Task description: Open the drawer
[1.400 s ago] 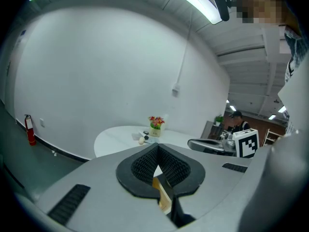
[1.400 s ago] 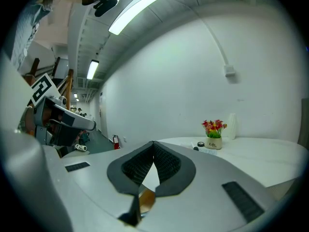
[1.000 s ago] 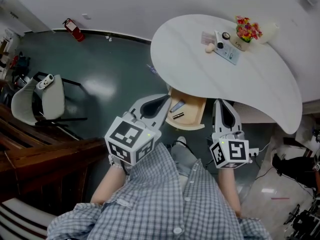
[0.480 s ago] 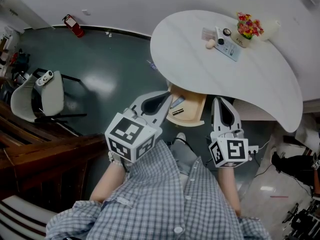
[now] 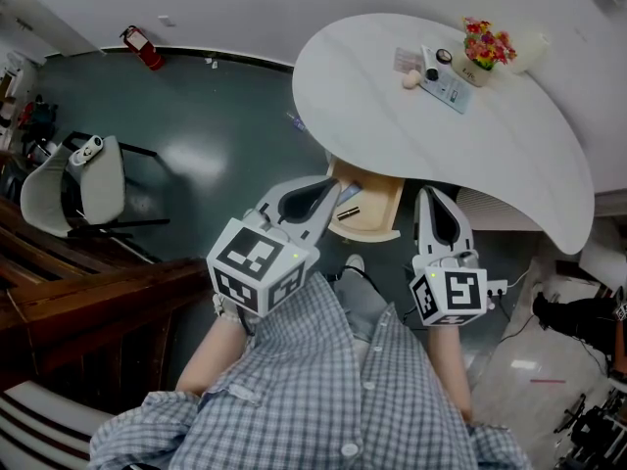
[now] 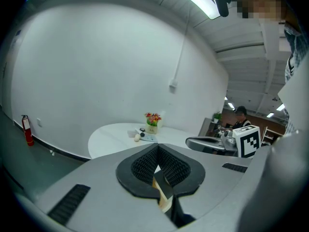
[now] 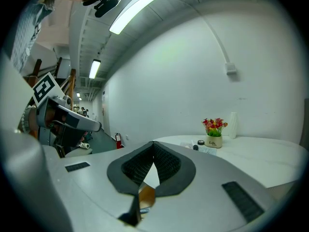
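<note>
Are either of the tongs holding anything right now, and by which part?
Nothing is held. The left tongs and right tongs are both closed with nothing between them; the open drawer ahead is ungripped.

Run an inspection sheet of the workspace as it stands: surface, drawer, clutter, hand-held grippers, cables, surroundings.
Surface: white rounded table, mostly bare.
Job's things: wooden drawer under the table edge, part-way out, small items inside.
Clutter: flower pot, egg-shaped thing and flat packet at the table's far side.
Grippers: left hand-held gripper shut, tips by the drawer's left corner, contact cannot be told; right hand-held gripper shut, empty, right of the drawer.
Cables: thin cable on the floor at right.
Surroundings: fire extinguisher by the wall, white chair, wooden railing at left.
</note>
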A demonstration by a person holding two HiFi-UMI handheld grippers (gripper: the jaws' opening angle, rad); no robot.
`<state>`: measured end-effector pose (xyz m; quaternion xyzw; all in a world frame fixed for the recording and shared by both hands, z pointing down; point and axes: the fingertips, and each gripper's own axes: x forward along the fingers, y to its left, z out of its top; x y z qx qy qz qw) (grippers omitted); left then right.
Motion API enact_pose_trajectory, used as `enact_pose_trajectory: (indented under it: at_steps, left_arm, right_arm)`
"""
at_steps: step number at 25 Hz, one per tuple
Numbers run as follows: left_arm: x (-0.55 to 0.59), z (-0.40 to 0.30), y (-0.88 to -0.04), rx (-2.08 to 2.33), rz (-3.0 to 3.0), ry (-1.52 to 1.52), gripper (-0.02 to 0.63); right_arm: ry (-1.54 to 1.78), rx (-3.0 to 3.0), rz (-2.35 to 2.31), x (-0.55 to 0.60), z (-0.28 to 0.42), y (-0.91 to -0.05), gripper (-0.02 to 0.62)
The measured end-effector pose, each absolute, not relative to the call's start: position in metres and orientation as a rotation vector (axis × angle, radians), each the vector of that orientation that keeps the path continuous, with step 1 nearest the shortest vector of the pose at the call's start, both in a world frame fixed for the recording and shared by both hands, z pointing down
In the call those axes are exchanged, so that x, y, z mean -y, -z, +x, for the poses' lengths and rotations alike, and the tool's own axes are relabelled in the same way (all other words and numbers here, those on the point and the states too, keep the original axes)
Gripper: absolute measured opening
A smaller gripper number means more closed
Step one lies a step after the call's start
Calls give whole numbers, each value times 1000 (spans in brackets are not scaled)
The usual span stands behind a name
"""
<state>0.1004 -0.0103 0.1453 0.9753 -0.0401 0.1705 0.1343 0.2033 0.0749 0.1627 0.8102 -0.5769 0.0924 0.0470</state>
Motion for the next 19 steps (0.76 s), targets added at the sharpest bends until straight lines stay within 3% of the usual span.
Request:
enact_pose_trajectory:
  at_steps: [19]
  left_arm:
    - [1,104,-153,81,2822,-510,5]
  right_arm:
    - [-325,1773,2444,-81,199,-175,9]
